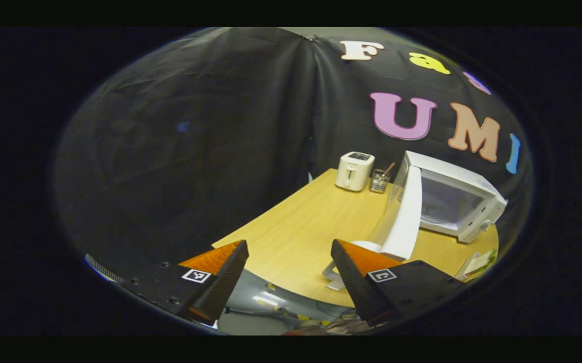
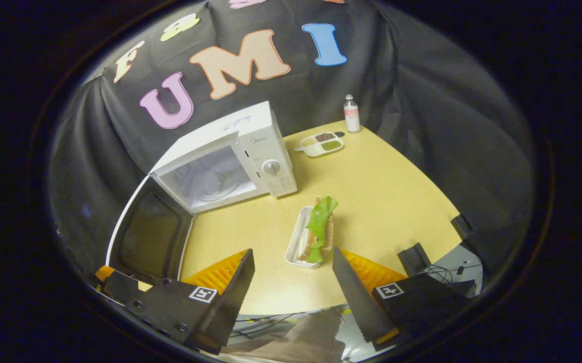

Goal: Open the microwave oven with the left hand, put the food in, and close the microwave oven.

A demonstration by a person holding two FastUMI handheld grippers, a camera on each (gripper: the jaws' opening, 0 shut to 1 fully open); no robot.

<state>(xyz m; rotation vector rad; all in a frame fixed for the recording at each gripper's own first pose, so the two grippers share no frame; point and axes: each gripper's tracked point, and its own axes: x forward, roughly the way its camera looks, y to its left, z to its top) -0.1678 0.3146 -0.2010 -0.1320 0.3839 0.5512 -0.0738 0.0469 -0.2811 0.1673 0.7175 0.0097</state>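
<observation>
The white microwave (image 2: 250, 146) stands on the wooden table (image 2: 396, 201) with its door (image 2: 147, 234) swung wide to the left and the cavity showing. A white tray with a lettuce sandwich (image 2: 316, 229) lies on the table in front of the microwave's control panel, just beyond my right gripper (image 2: 293, 250), which is open and holds nothing. In the left gripper view the microwave (image 1: 464, 199) is at the right, its open door (image 1: 405, 217) edge-on toward me. My left gripper (image 1: 289, 243) is open and empty, hanging at the table's near edge, left of the door.
A white toaster (image 1: 354, 171) and a small utensil holder (image 1: 380, 180) stand at the back of the table (image 1: 291, 227). A small bottle (image 2: 351, 113) and a divided dish (image 2: 321, 143) sit right of the microwave. Black blocks (image 2: 414, 257) lie at the table's right edge.
</observation>
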